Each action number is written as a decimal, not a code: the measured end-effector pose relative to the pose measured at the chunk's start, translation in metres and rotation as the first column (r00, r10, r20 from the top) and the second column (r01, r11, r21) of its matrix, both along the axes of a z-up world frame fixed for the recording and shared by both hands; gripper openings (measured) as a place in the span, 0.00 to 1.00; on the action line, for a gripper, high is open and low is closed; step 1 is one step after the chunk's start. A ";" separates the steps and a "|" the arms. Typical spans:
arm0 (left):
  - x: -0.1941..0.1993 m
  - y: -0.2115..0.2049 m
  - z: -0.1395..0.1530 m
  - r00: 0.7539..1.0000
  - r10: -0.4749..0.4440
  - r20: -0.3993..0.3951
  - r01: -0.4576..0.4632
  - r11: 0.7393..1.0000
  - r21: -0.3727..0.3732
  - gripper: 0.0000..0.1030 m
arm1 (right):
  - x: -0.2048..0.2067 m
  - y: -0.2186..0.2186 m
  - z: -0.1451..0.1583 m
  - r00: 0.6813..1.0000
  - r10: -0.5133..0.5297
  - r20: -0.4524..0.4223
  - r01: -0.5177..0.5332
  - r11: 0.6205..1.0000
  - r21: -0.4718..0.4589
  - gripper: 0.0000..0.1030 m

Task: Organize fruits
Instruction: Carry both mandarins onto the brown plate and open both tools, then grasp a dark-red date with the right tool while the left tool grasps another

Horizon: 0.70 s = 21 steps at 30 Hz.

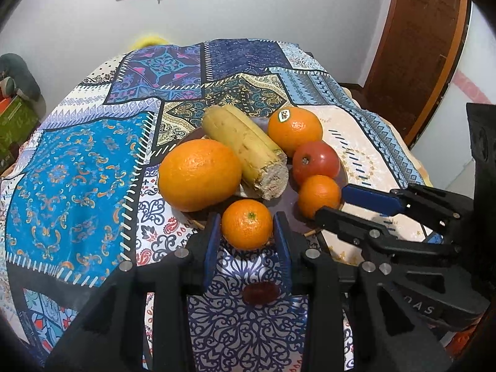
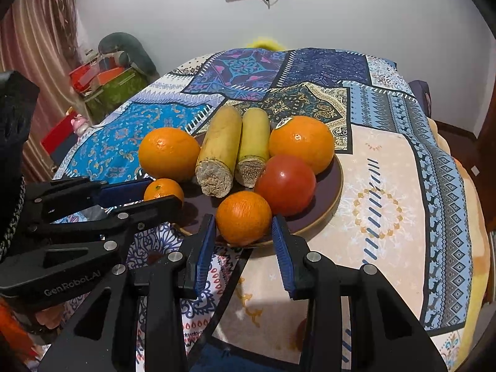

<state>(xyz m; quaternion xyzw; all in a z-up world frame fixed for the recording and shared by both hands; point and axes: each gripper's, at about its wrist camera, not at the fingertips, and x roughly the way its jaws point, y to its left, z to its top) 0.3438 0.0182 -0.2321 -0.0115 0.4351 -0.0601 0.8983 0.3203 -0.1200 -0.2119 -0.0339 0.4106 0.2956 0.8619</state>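
A dark plate (image 2: pixel 328 186) on the patterned tablecloth holds two large oranges (image 2: pixel 169 153) (image 2: pixel 302 144), two cut bananas (image 2: pixel 218 152), a red tomato (image 2: pixel 285 184) and two small mandarins. My left gripper (image 1: pixel 246 235) has its blue pads on both sides of one mandarin (image 1: pixel 247 224) at the plate's near edge; contact is not clear. My right gripper (image 2: pixel 244 235) stands the same way around the other mandarin (image 2: pixel 244 217). Each gripper shows in the other's view: the right gripper (image 1: pixel 338 200) and the left gripper (image 2: pixel 161 190).
The tablecloth (image 1: pixel 77 167) covers a round table that drops off on all sides. A wooden door (image 1: pixel 415 46) stands at the right. Boxes and clutter (image 2: pixel 105 83) sit at the left beyond the table. A dark object lies on the cloth under the left gripper (image 1: pixel 260 293).
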 end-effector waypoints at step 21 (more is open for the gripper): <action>-0.069 0.014 0.047 0.998 0.031 0.046 -0.034 0.998 0.047 0.45 | -0.036 -0.058 0.053 0.989 -0.110 0.099 0.112 0.994 -0.012 0.41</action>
